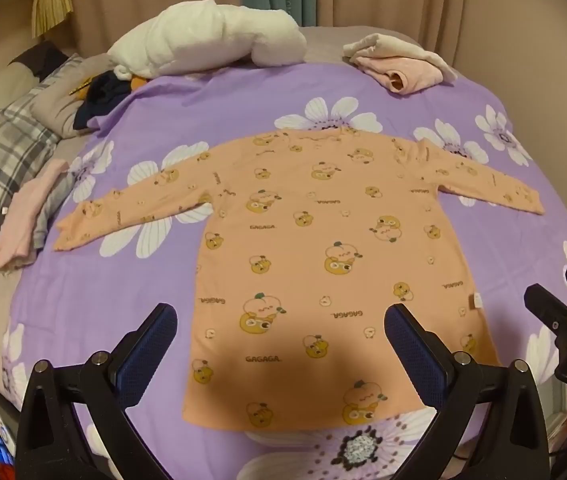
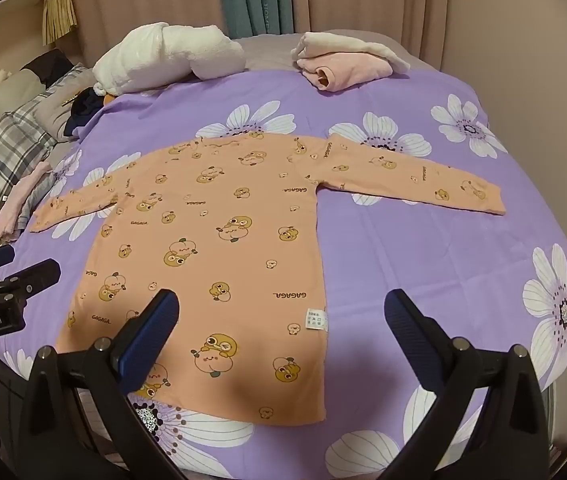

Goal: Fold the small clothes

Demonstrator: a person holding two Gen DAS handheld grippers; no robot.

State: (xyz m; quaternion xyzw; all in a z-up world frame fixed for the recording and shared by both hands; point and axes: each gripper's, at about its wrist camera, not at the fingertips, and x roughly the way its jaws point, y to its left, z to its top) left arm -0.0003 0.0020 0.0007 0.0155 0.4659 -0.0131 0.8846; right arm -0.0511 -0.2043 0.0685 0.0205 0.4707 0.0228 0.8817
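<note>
At the far left, a plaid blanket (image 1: pixel 7 152) and a small pink and grey pile (image 1: pixel 27 216) lie at the edge of the bed, near the left cuff of the shirt (image 1: pixel 323 240). The shirt, peach with a cartoon print, lies flat on the purple sheet (image 1: pixel 143 280), neck away from the cameras, hem nearest, both sleeves spread out to the sides. A white bundle (image 1: pixel 203 40) and 1 folded stack (image 1: pixel 399 64) sit beyond it, well apart from it.

The left gripper (image 1: pixel 281 340) hovers above the hem, jaws spread as wide as they go, nothing between them. In its view the hem's left corner lies just inside the left finger. The right gripper (image 2: pixel 281 328) hovers over the shirt's right edge near the white tag (image 2: pixel 317 318), equally wide open and empty; its left finger is over cloth, its right over bare sheet.

No fold looks begun yet. Risks, as I judge them:
- Pinching the sheet along with the shirt, since both are thin and lie flat together; that would drag the bedding up.
- Uneven lifting by the 2 grippers, skewing the fold.
- A sleeve trailing into the pink pile at the left if the shirt is pulled that way.
</note>
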